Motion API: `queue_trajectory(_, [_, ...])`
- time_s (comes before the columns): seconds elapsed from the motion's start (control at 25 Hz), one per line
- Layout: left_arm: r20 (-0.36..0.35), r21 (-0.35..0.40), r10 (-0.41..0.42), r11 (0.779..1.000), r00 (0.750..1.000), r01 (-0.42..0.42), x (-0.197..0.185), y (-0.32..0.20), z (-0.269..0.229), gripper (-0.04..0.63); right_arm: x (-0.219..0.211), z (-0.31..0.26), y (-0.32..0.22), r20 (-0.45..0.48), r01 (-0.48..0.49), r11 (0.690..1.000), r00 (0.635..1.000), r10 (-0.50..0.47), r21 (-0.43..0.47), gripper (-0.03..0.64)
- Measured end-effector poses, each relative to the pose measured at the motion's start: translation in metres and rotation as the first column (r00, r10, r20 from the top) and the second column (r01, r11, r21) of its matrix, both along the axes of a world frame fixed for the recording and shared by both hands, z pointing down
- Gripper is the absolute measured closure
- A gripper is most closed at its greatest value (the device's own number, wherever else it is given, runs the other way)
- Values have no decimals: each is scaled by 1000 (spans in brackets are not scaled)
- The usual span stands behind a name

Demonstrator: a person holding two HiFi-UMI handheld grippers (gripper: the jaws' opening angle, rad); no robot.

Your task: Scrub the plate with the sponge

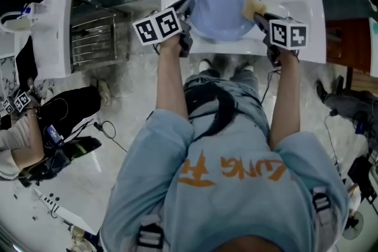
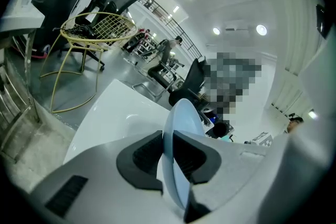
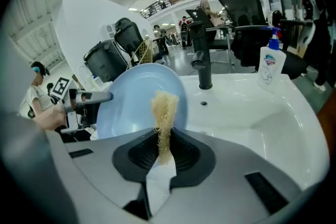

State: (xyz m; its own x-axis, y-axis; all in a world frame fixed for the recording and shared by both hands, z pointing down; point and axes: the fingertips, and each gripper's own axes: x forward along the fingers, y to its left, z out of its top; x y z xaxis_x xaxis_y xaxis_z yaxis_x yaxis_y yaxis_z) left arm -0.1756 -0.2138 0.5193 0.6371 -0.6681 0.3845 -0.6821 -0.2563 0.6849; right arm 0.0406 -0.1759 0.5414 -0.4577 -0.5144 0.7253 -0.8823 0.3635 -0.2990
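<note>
We are pinching the stiff, slippery plate [image 2: 184, 118] by its rim between the nearly closed fingers of the left gripper [image 2: 169, 152], while the right gripper [image 3: 164, 152] is squeezing the soft, light sponge [image 3: 164, 110] flat.

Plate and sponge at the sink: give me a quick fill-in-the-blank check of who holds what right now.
1. The left gripper is shut on the rim of the light blue ____.
2. The right gripper is shut on the yellowish ____.
3. Both are held over the white ____, in front of its black faucet.

Missing words: plate; sponge; sink.
</note>
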Motion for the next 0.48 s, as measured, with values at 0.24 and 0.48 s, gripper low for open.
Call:
queue_trajectory(0.24, [-4, 12, -6, 1000, 1000, 6, 2, -6, -8, 546, -54, -38, 9, 186, 164, 984, 967, -174, 68, 566])
queue_trajectory(0.48, [-2, 41, -10, 999, 1000, 10, 11, -10, -19, 546, -118, -31, 36, 211, 381, 923, 900, -381, 43, 566])
